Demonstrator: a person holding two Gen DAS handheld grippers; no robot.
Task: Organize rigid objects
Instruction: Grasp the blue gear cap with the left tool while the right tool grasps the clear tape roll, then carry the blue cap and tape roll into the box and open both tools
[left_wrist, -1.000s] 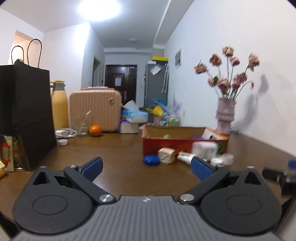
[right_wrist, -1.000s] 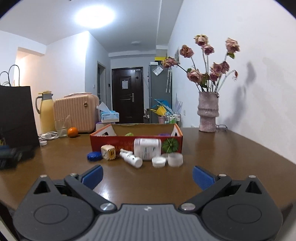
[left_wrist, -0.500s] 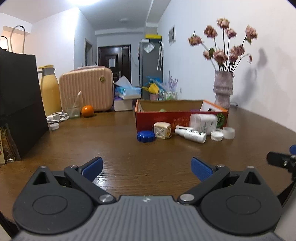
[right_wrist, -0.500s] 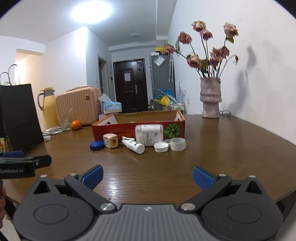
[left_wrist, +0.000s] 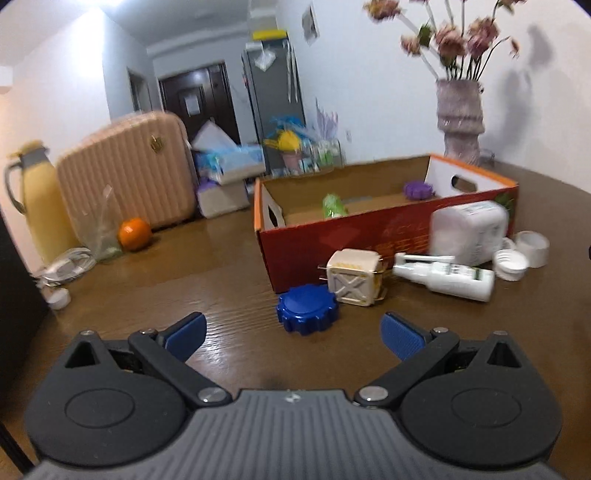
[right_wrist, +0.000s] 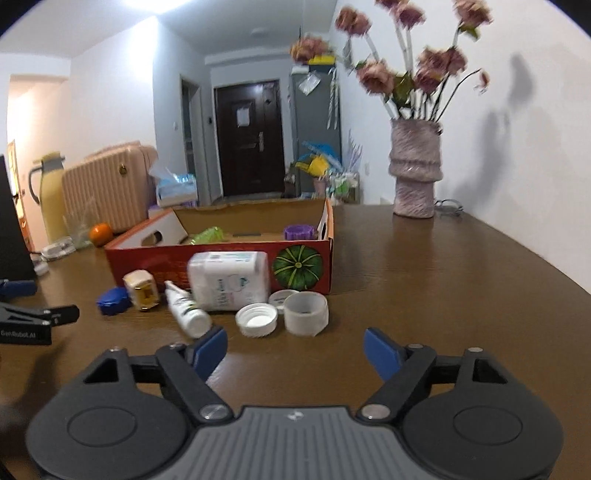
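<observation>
A red cardboard box sits on the brown table, holding a green item and a purple cap. In front of it lie a blue cap, a cream cube, a white spray bottle, a white jar, a white lid and a clear ring. My left gripper is open and empty just short of the blue cap. My right gripper is open and empty just short of the lid and ring.
A vase of flowers stands at the back right. A pink suitcase, a yellow flask, an orange and white cables stand at the back left. A black bag is at the left.
Both grippers have moved forward toward the box and now sit close to the loose items. Both stay open and empty.
</observation>
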